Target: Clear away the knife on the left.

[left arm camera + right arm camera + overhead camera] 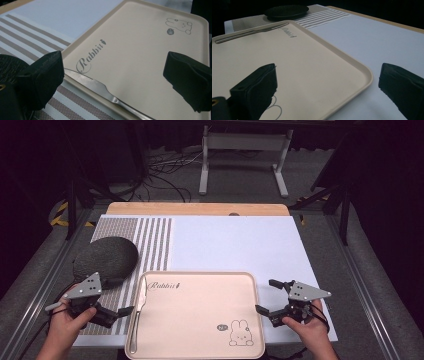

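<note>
A beige tray (200, 316) printed with "Rabbit" and a bunny drawing lies at the table's near middle. A silver knife (138, 312) rests inside it along the left rim. My left gripper (119, 312) is just left of the tray and points at it, open. In the left gripper view one jaw of the left gripper (115, 75) is over the striped mat and the other over the tray (140, 50), with the knife (100, 88) low between them. My right gripper (268, 297) stands open at the tray's right edge. In its own view the right gripper (329, 85) spans the tray's rim (365, 70).
A dark round plate (106, 257) sits on a striped placemat (152, 237) at the left, close behind my left hand. A white mat (235, 242) covers the rest of the wooden table (200, 209). Beyond the table are cables and a white stand on the floor.
</note>
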